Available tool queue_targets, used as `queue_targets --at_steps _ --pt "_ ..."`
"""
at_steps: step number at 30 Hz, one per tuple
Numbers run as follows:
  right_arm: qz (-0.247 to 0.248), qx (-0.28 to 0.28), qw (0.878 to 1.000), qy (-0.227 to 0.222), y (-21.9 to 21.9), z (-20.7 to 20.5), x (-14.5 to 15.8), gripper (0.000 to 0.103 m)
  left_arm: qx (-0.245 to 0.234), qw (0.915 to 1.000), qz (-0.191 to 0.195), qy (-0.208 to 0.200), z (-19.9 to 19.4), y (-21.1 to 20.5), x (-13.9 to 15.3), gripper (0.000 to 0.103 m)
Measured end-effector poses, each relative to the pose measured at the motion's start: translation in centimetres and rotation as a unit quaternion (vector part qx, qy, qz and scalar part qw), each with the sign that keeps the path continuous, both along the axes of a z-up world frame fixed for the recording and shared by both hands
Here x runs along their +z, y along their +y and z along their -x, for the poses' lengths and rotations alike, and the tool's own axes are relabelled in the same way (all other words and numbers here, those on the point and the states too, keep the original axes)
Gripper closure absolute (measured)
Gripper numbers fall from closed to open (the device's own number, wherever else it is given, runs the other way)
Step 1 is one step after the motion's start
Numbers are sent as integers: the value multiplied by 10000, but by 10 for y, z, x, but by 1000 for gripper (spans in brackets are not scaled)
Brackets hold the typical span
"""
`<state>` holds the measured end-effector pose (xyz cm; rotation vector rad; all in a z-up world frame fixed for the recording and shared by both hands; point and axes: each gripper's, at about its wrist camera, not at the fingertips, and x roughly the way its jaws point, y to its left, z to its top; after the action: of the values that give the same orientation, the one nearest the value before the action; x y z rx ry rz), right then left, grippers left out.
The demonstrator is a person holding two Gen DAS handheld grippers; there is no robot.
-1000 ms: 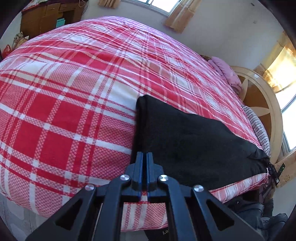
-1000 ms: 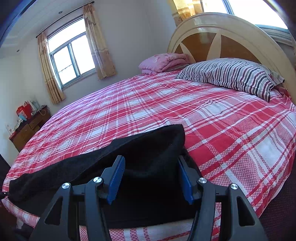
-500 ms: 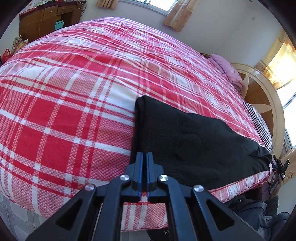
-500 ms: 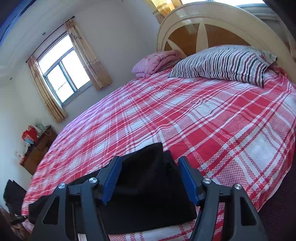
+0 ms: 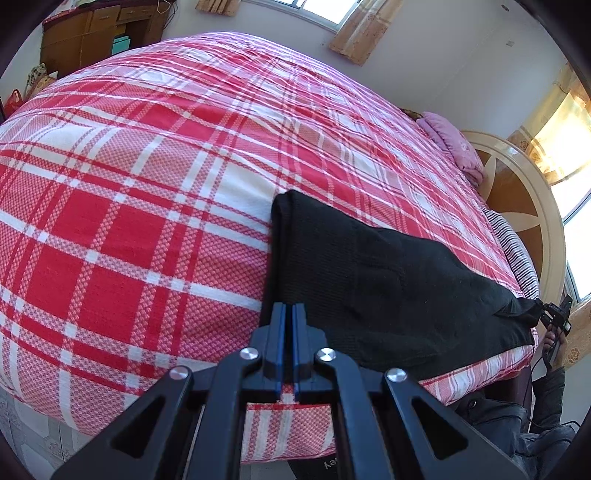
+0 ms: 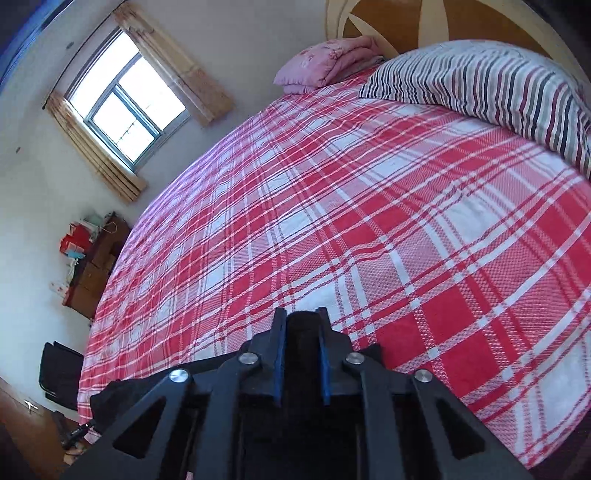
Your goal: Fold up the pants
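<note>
Slippage is my chief risk: in the left wrist view my left gripper [image 5: 287,314], jaws together, pins the pants [image 5: 388,288] at lower centre and a sideways tug could free that edge, while in the right wrist view my right gripper [image 6: 301,339], jaws just closing on bunched fabric at bottom centre, may grip too little and drop it over the bedspread [image 6: 369,221].

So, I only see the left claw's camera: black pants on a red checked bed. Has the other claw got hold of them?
Observer: Yes. The right claw has just been closing, and black cloth of the pants fills the gap between its blue pads.
Operator: What lies ahead of it?
Observer: Bare bedspread, then the whole striped pillow, of which you glimpse only an edge, lying in front of the headboard.
</note>
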<state>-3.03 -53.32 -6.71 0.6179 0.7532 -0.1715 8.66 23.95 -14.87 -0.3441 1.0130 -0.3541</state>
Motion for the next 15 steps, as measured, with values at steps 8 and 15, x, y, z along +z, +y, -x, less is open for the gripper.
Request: queue_targets --at_steps 8,15 --pt "88 -77 9993 348 0 23 -5 35 -15 10000 15 2 -1 0 0 100" --pt "-57 204 9996 180 -6 -2 0 96 -12 10000 -20 24 -2 -1 -1 100"
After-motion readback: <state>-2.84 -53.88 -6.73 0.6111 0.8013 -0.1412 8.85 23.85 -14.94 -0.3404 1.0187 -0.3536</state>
